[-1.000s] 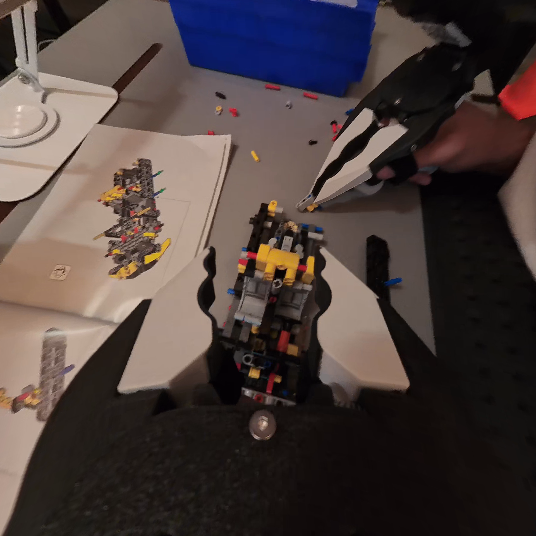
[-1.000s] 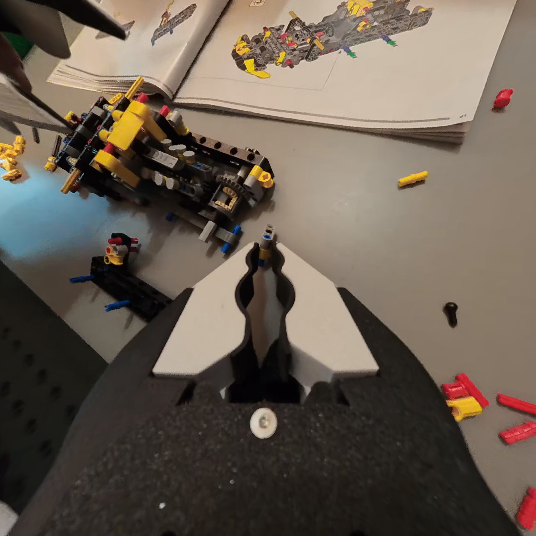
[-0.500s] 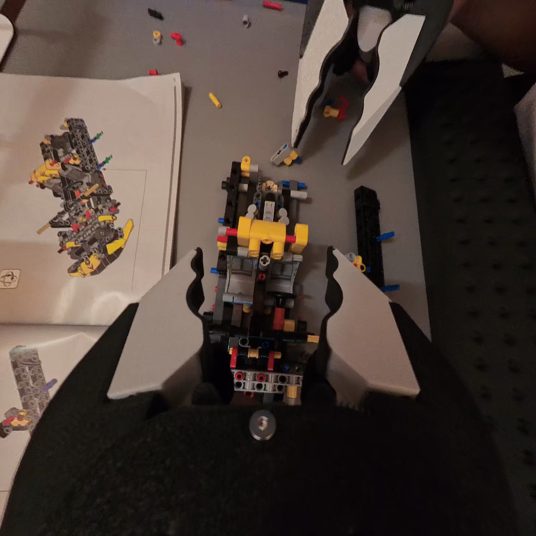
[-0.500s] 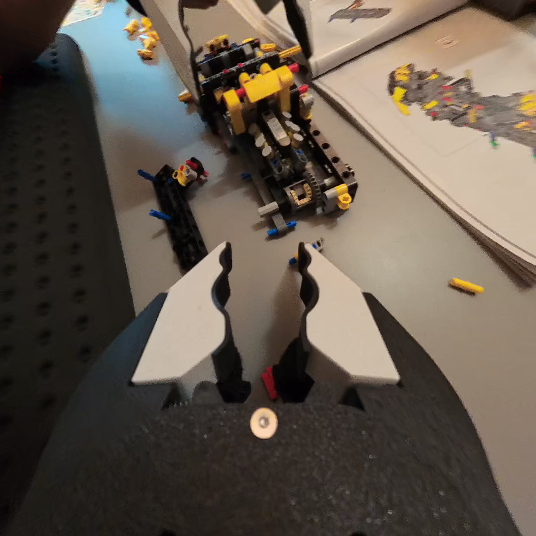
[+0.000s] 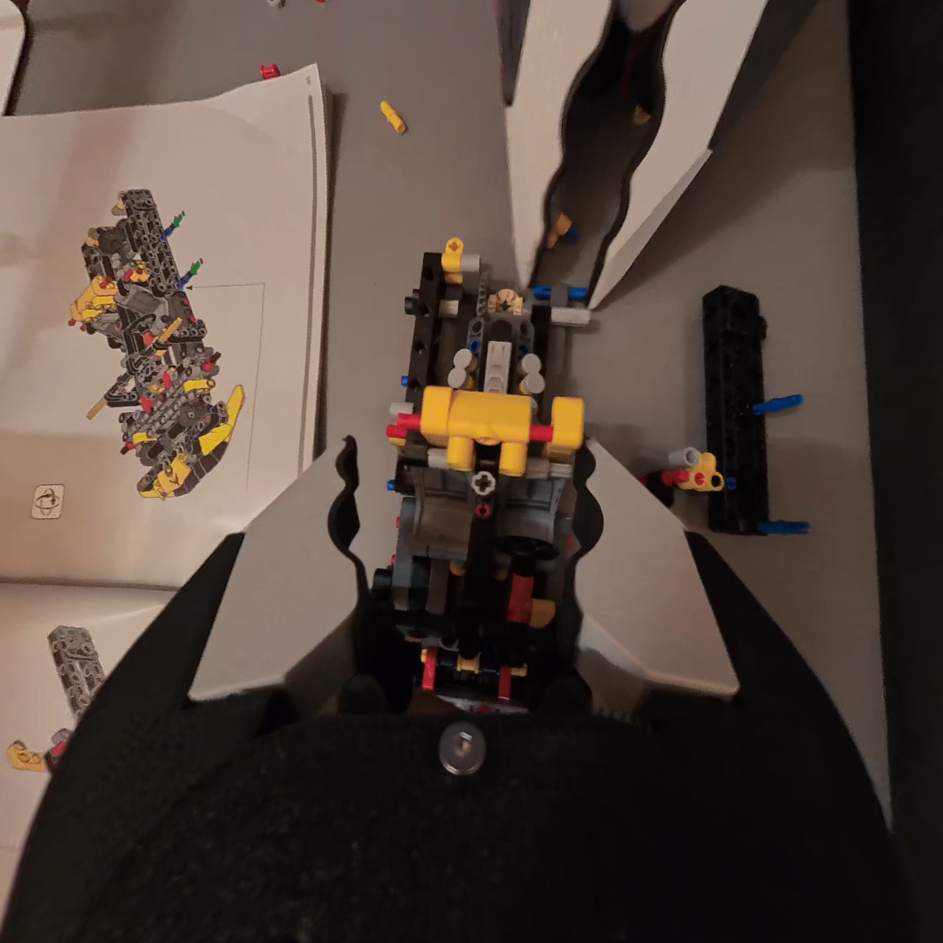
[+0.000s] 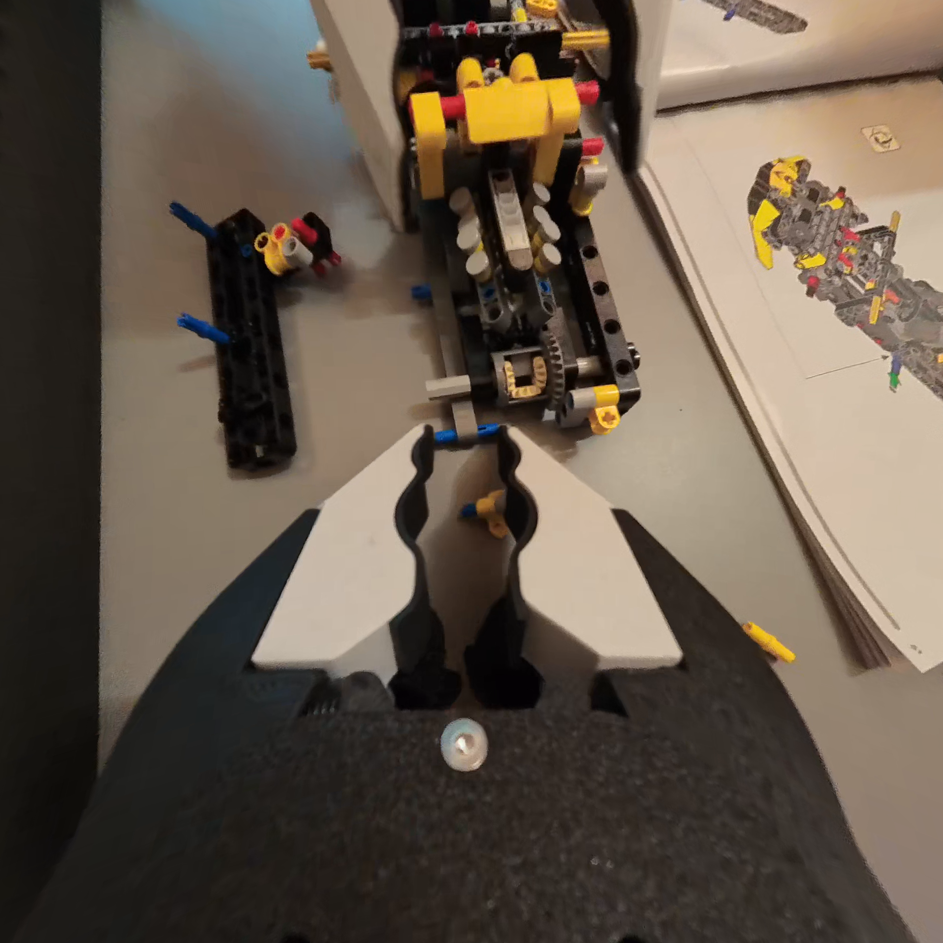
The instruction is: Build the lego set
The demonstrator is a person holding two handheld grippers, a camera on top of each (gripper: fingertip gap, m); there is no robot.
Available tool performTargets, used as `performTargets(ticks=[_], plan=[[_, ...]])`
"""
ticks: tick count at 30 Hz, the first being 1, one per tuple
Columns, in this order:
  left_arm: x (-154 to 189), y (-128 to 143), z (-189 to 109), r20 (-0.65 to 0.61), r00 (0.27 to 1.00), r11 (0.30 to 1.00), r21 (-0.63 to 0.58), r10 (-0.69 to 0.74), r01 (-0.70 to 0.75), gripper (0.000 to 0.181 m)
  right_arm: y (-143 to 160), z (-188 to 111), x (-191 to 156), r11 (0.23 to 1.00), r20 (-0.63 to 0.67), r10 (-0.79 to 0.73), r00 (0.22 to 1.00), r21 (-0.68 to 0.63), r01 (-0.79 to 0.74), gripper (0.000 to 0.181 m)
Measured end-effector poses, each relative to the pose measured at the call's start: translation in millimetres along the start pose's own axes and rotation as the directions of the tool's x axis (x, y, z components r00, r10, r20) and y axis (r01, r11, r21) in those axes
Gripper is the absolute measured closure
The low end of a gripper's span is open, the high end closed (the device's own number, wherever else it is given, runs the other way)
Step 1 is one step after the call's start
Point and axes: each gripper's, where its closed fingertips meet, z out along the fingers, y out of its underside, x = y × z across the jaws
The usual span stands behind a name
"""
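Observation:
The partly built lego model (image 5: 485, 423), black and grey with a yellow block on top, lies on the grey table. My left gripper (image 5: 467, 449) is open and straddles its rear half; a strip of table shows beside the left finger. It also shows in the right wrist view (image 6: 367, 127). My right gripper (image 6: 465, 433) is open at the model's (image 6: 515, 286) front end, its tips on either side of a blue pin (image 6: 446, 435) in a grey connector. A small yellow and blue piece (image 6: 487, 510) lies on the table between its fingers (image 5: 530, 153).
An open instruction booklet (image 5: 153, 331) lies left of the model. A black beam with blue pins (image 5: 735, 408) and a small yellow, red and grey sub-assembly (image 5: 694, 472) lie right of it. A loose yellow pin (image 5: 393, 116) is nearby. A dark mat (image 5: 898, 459) borders the table. My hands' fingertips stand some 9 centimeters from each other. The loose yellow pin (image 5: 393, 116) lies some 11 centimeters from my right tips, 15 centimeters from my left tips.
My right gripper opened, left the small yellow and blue piece on the table, and moved to the model's front end. My left gripper widened around the model.

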Motion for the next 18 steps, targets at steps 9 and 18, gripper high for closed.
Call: performTargets(ticks=[9,18], plan=[[0.1,1.1,8.9,-0.002,1.000,0.999,-0.042,0.018,-0.018,0.100,-1.7,0.9,-4.9,1.000,0.032,-0.031,0.999,-0.003,0.031,0.154],[0.5,0.1,11.2,0.045,0.998,0.999,-0.044,0.032,-0.030,0.108,-2.6,4.0,-1.4,0.994,-0.009,0.048,0.999,-0.094,-0.049,0.158]])
